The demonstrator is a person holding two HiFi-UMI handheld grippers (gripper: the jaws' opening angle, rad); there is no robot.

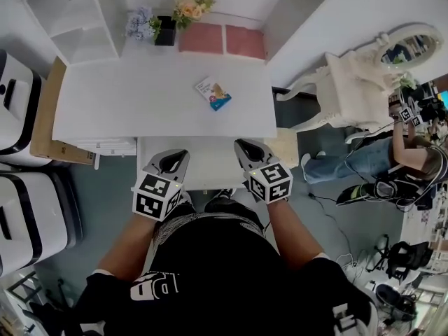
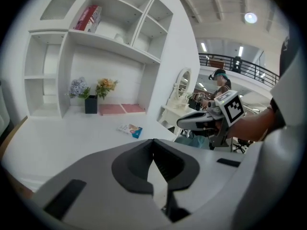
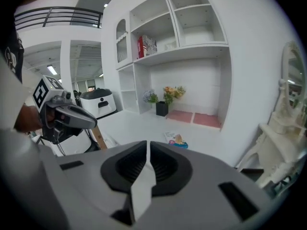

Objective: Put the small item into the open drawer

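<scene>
Hovering side by side over the open drawer (image 1: 206, 165) at the near edge of the table (image 1: 105, 103) with the left gripper (image 1: 173, 161) and the right gripper (image 1: 248, 149), both clenched, jaws together and nothing between them. Finding the small item (image 1: 213, 93), a colourful flat packet, lying on the table top beyond the drawer, well apart from both grippers and short of the potted flowers (image 1: 165, 26) at the back.
</scene>
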